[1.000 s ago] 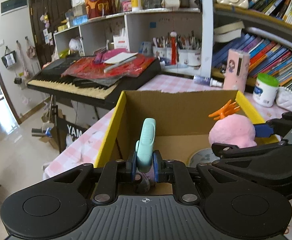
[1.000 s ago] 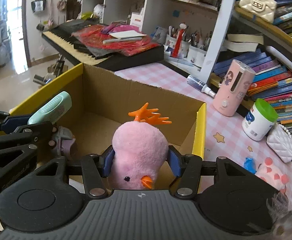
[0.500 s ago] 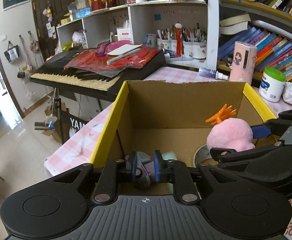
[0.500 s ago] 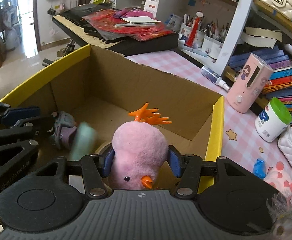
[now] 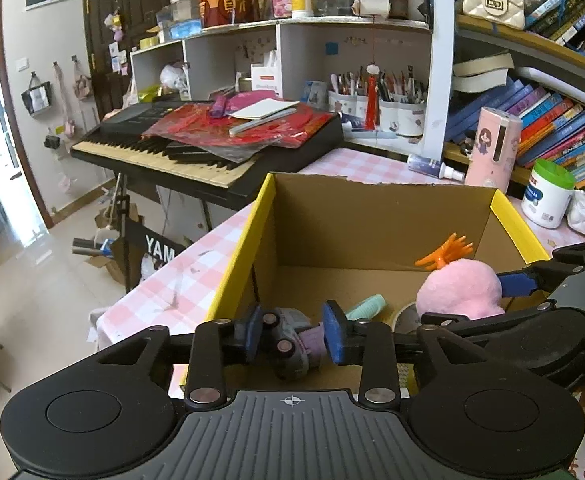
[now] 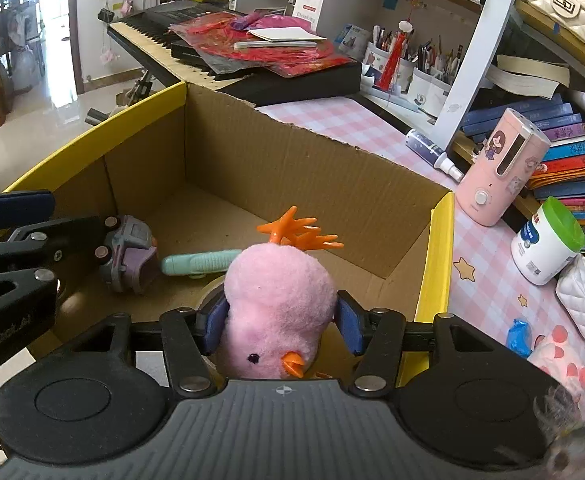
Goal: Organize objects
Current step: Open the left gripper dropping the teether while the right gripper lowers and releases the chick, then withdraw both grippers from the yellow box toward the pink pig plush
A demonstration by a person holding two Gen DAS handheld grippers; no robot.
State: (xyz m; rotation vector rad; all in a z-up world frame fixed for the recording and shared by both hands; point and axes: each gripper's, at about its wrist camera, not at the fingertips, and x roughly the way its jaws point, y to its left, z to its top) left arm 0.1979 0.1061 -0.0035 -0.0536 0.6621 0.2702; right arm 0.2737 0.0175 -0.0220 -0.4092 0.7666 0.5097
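Observation:
An open cardboard box with yellow rims (image 5: 260,208) (image 6: 438,232) stands on the pink checked table. My left gripper (image 5: 290,338) hangs open over the box's near left part; a grey-purple toy car (image 5: 288,340) (image 6: 126,254) lies on the box floor below and between its fingers. A mint green comb-like object (image 5: 366,306) (image 6: 198,262) lies flat on the box floor beside the car. My right gripper (image 6: 278,322) is shut on a pink plush chick with an orange crest (image 6: 278,292) (image 5: 458,290), held over the box's near right part.
A tape roll (image 5: 406,318) lies in the box under the chick. Right of the box stand a pink dispenser (image 6: 500,172), a green-lidded white jar (image 6: 546,240), a spray bottle (image 6: 432,154) and a white quilted purse (image 6: 582,296). A keyboard (image 5: 196,148) and bookshelves stand behind.
My left gripper opened and let go of the mint green object, which dropped and now lies flat on the box floor. The right gripper still holds the chick, slightly lower over the box.

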